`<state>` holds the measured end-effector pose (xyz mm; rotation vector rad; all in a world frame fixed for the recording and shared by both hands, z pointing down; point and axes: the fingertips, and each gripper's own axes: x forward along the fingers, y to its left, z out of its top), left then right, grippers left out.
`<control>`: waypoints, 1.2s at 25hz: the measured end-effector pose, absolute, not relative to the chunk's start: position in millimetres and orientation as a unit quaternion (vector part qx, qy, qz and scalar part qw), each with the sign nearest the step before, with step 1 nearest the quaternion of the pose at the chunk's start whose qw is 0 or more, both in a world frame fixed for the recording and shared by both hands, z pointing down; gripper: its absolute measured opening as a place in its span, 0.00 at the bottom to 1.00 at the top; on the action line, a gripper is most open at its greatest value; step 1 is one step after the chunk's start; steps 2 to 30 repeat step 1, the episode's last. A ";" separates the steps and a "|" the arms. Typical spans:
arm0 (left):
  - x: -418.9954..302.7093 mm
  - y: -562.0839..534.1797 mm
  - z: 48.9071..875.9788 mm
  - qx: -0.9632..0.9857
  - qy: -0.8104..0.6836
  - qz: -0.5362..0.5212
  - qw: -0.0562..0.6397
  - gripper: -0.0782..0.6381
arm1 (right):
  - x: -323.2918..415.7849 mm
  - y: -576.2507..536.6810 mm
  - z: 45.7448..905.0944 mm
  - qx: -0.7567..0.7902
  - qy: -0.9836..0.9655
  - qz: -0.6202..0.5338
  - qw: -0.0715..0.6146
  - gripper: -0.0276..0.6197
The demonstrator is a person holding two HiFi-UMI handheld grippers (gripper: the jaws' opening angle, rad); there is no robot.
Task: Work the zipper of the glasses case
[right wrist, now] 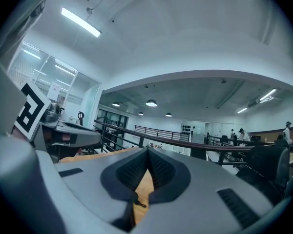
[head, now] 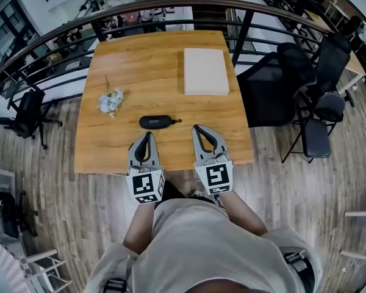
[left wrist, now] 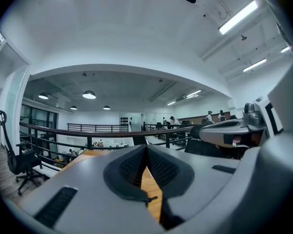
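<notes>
A black glasses case lies on the wooden table, its zipper pull pointing right. In the head view my left gripper hovers just in front of the case, shut and empty. My right gripper floats beside it to the right, also shut with nothing held. Both point level, away from me. In the left gripper view the jaws meet at the tips, and a dark zipper pull shows through the gap. The right gripper view shows closed jaws over the tabletop.
A flat beige box lies at the table's far right. A crumpled wad of paper sits at the left. A black railing runs behind the table. Black office chairs stand at the right, another chair at the left.
</notes>
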<state>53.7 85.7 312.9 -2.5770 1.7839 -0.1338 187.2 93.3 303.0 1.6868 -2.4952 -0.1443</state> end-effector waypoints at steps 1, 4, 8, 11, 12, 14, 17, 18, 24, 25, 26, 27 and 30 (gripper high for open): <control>54.2 85.7 312.9 -0.822 0.568 -0.043 0.002 0.14 | 186.6 93.6 302.7 0.557 -0.826 -0.048 0.063 0.08; 54.2 85.7 312.9 -0.822 0.568 -0.043 0.002 0.14 | 186.6 93.6 302.7 0.557 -0.826 -0.048 0.063 0.08; 54.2 85.7 312.9 -0.822 0.568 -0.043 0.002 0.14 | 186.6 93.6 302.7 0.557 -0.826 -0.048 0.063 0.08; 54.2 85.7 312.9 -0.822 0.568 -0.043 0.002 0.14 | 186.6 93.6 302.7 0.557 -0.826 -0.048 0.063 0.08; 54.2 85.7 312.9 -0.822 0.568 -0.043 0.002 0.14 | 186.6 93.6 302.7 0.557 -0.826 -0.048 0.063 0.08; 54.2 85.7 312.9 -0.822 0.568 -0.043 0.002 0.14 | 186.6 93.6 302.7 0.557 -0.826 -0.048 0.063 0.08; 54.2 85.7 312.9 -0.822 0.568 -0.043 0.002 0.14 | 186.6 93.6 302.7 0.557 -0.826 -0.048 0.063 0.08; 54.2 85.7 312.9 -0.822 0.568 -0.043 0.002 0.14 | 186.6 93.6 302.7 0.557 -0.826 -0.048 0.063 0.08; 54.2 85.7 312.9 -0.822 0.568 -0.043 0.002 0.14 | 186.6 93.6 302.7 0.557 -0.826 -0.048 0.063 0.08; 54.2 85.7 312.9 -0.822 0.568 -0.043 0.002 0.14 | 186.6 93.6 302.7 0.557 -0.826 -0.048 0.063 0.08; 54.2 85.7 312.9 -0.822 0.568 -0.043 0.002 0.14 | 186.6 93.6 302.7 0.557 -0.826 -0.048 0.063 0.08; 54.2 85.7 312.9 -0.822 0.568 -0.043 0.002 0.14 | 186.6 93.6 302.7 0.557 -0.826 -0.048 0.063 0.08; 54.2 85.7 312.9 -0.822 0.568 -0.043 0.002 0.14 | 186.6 93.6 302.7 0.557 -0.826 -0.048 0.063 0.08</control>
